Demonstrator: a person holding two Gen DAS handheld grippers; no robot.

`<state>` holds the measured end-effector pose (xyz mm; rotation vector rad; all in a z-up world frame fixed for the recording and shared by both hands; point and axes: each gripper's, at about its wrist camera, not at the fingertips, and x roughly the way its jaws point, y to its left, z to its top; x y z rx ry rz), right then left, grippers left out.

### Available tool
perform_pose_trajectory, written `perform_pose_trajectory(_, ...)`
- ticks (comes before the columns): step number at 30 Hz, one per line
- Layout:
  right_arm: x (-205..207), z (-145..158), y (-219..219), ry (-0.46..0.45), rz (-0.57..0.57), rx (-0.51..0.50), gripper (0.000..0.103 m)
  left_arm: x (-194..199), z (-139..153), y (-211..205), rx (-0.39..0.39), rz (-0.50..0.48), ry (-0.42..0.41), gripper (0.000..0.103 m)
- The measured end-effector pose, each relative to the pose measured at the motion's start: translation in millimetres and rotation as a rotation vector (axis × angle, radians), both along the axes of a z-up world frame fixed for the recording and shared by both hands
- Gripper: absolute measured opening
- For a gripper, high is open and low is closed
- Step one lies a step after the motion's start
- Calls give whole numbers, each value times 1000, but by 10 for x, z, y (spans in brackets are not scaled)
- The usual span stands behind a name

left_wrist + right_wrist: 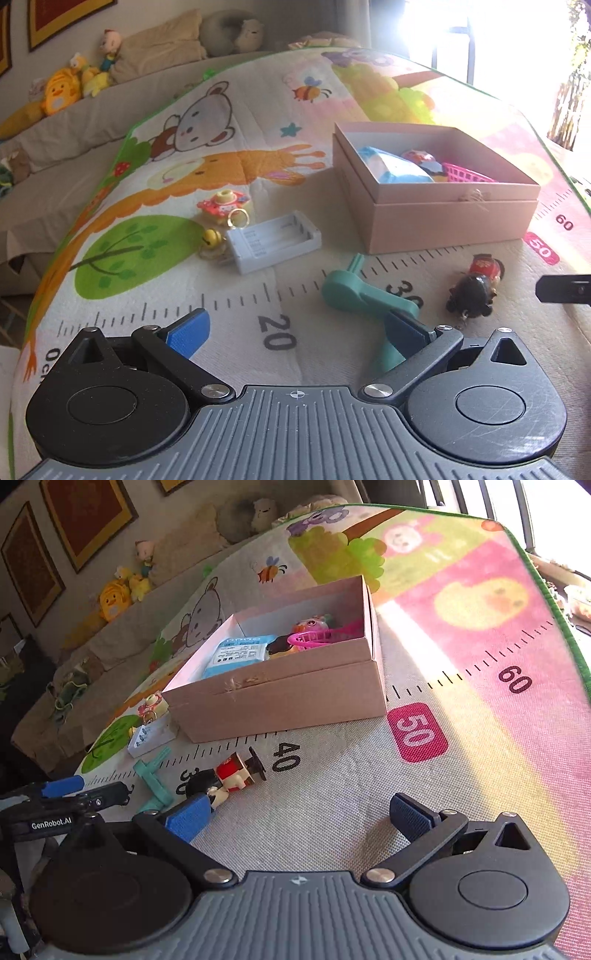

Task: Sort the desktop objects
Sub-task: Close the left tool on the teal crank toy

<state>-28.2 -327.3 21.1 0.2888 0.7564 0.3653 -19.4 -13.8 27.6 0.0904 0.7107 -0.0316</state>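
Observation:
A pink cardboard box (443, 218) (280, 701) stands on the play mat and holds a blue packet (395, 168) (240, 653), a pink basket (467, 173) (317, 637) and a small toy. On the mat lie a teal plastic tool (364, 299) (153, 781), a doll figure with black hair and red dress (476, 286) (229, 775), a grey battery holder (273, 240) (147, 736) and a red-yellow keychain toy (223, 205). My left gripper (295, 330) is open, its right finger over the teal tool. My right gripper (301, 818) is open, its left finger beside the doll's head.
A yellow bell (210, 238) lies left of the battery holder. A sofa with plush toys (62, 88) runs behind the mat. The left gripper's body (62, 794) shows at the left of the right wrist view. Bright window light falls on the right.

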Motion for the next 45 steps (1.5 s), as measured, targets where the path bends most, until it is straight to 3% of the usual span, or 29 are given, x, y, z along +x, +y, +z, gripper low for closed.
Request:
perform_pose_trajectory(5, -52, -53, 23, -49, -1, -3, 103, -41, -82, -196, 56, -74, 19, 103)
perform_pose_trajectory(9, -41, -49, 15, -51, -8, 13, 103, -41, -125, -251, 164, -82, -8, 103)
perform_pose_trajectory(14, -45, -50, 16, -54, -11, 13, 103, 23, -150, -101, 184, -46, 6, 103)
perform_pose_trajectory(21, -56, -49, 52, -58, -11, -21, 103, 86, -131, 170, 236, 78, -25, 103)
perform_pose_trajectory(28, -57, -47, 96, -62, -13, -54, 103, 38, -57, 553, 154, 192, -29, 103)
perform_pose_trajectory(31, -57, -51, 77, -64, -16, -39, 103, -34, 70, 579, 27, 142, -58, 103)
perform_pose_trajectory(33, -58, -52, 68, -64, -17, -32, 103, -42, 125, 490, -13, 74, -72, 103)
perform_pose_trajectory(36, -65, -52, 56, -67, -24, -18, 103, 44, 99, 250, -7, -5, -54, 103)
perform_pose_trajectory(41, -69, -62, 14, -70, -40, 24, 103, 247, -79, 2, -28, -25, 43, 103)
perform_pose_trajectory(45, -69, -59, 35, -71, -35, -8, 103, 242, -137, -59, 16, -16, 32, 103)
